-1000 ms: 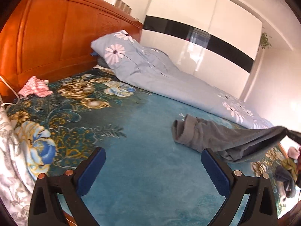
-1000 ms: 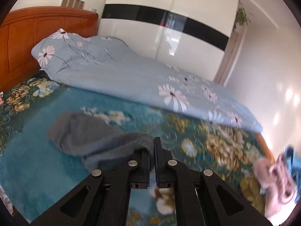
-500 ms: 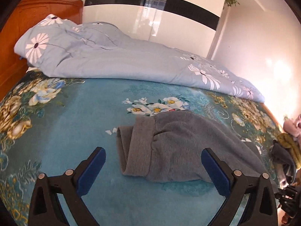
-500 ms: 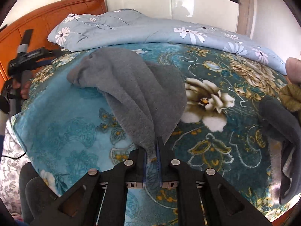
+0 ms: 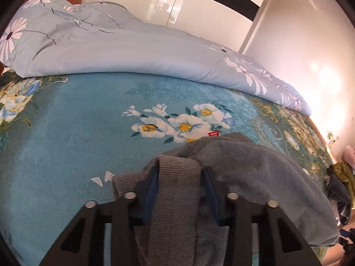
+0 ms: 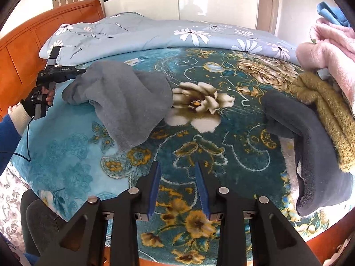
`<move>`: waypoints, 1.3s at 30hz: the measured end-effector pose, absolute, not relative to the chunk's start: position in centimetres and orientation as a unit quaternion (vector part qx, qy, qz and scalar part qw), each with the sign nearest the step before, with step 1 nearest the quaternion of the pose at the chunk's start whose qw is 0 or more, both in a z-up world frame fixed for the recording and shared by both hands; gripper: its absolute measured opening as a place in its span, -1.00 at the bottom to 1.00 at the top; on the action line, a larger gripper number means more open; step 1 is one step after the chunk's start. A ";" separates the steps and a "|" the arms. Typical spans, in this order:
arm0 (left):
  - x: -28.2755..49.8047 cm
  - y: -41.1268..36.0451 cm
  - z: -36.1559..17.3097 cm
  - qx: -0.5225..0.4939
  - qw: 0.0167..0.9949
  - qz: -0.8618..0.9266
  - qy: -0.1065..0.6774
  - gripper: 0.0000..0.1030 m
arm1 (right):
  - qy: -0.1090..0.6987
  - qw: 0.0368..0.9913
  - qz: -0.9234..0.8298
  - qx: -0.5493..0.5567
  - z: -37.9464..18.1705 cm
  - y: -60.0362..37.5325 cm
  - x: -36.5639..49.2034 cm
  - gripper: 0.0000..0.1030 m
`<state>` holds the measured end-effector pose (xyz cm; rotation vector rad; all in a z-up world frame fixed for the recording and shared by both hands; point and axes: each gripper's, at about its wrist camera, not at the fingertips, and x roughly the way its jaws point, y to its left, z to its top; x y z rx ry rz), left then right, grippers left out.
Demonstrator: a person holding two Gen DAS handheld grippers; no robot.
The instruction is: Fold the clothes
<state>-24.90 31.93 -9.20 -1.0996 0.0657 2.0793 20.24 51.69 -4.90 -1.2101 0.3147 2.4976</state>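
A grey fleece garment (image 6: 124,102) lies crumpled on the teal flowered bedspread (image 6: 199,159). My left gripper (image 5: 177,177) is shut on its ribbed hem (image 5: 175,199), the cloth bunched between the blue pads; the garment (image 5: 266,188) spreads to the right. In the right wrist view the left gripper (image 6: 77,72) meets the garment's far left end. My right gripper (image 6: 177,173) is part open and empty, above the bedspread in front of the garment and apart from it.
A light blue daisy duvet (image 5: 133,44) lies along the far side of the bed. A pile of clothes sits at the right edge: dark grey (image 6: 310,137), olive knit (image 6: 326,115), pink fleece (image 6: 332,44). An orange wooden headboard (image 6: 33,51) stands at left.
My left gripper came down onto the garment's ribbed hem and closed on it. My right gripper let go of the garment's other end, opened, and drew back toward the bed's near edge.
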 end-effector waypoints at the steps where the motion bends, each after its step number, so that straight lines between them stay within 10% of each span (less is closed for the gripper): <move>1: -24.5 31.9 -9.0 -0.427 0.384 0.818 0.026 -0.34 | 0.113 0.174 0.880 -0.427 -5.0 51.8 20.1 -0.35; 16: -11.8 13.6 5.7 -0.202 0.377 0.904 -0.021 -0.66 | 0.136 0.127 0.914 -0.359 -2.7 48.5 21.2 -0.35; 27: -8.3 0.9 -7.7 -0.351 0.266 0.891 -0.107 -0.66 | 0.152 0.072 0.918 -0.358 -3.7 47.0 18.6 -0.35; 39: -11.0 0.5 -5.3 -0.364 0.316 0.865 -0.144 0.48 | 0.159 0.028 0.910 -0.382 -2.5 50.6 4.2 -0.35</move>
